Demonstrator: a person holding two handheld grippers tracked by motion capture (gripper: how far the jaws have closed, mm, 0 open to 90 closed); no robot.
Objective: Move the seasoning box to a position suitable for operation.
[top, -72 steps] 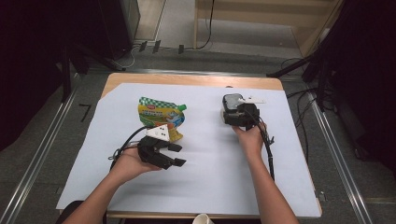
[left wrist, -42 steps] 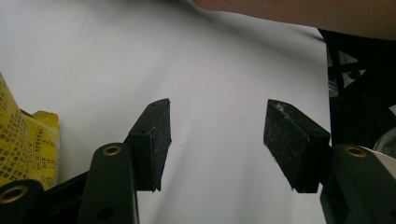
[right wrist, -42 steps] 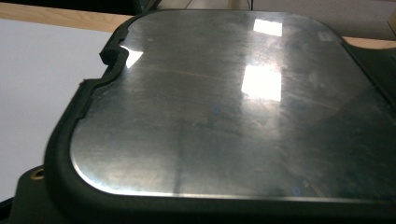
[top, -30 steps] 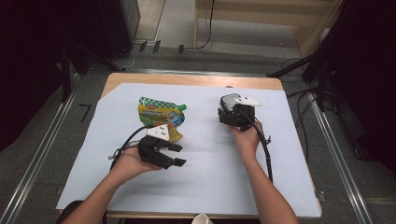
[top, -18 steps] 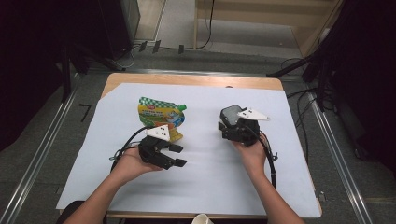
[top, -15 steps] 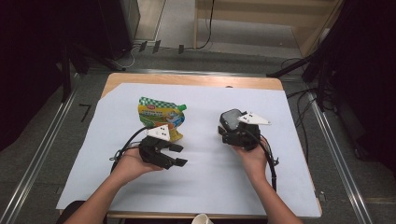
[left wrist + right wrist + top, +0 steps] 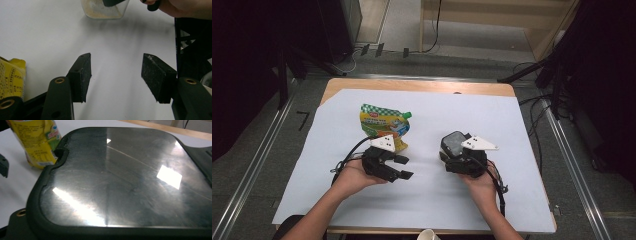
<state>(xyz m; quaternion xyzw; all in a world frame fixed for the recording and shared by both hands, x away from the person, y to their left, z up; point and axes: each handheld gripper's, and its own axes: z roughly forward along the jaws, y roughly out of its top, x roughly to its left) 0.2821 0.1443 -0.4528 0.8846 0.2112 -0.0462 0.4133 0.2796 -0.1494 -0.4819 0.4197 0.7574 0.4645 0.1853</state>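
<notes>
Container (image 7: 454, 145) with a dark lid and clear body sits at table centre-right, under the right gripper (image 7: 462, 159); the left gripper view shows pale powder or grain in its see-through base (image 7: 105, 10). Right gripper view looks straight onto the glossy lid (image 7: 125, 177), so I can't tell whether those jaws are clenched on the box or just resting against it. It likely handles as rigid plastic with a slick lid, moderately light, with contents that shift if tipped; best hold is across the straight side walls below the lid rim, kept level. Left gripper (image 7: 399, 167) rests on the white sheet (image 7: 512, 125) with jaws apart and nothing between them, just near of the yellow-green spout pouch (image 7: 384, 122). The pouch is soft and would buckle under a squeeze; take it near the stiff cap. Versus the earlier frames, container and right gripper have come nearer and toward centre; left gripper and pouch unchanged.
</notes>
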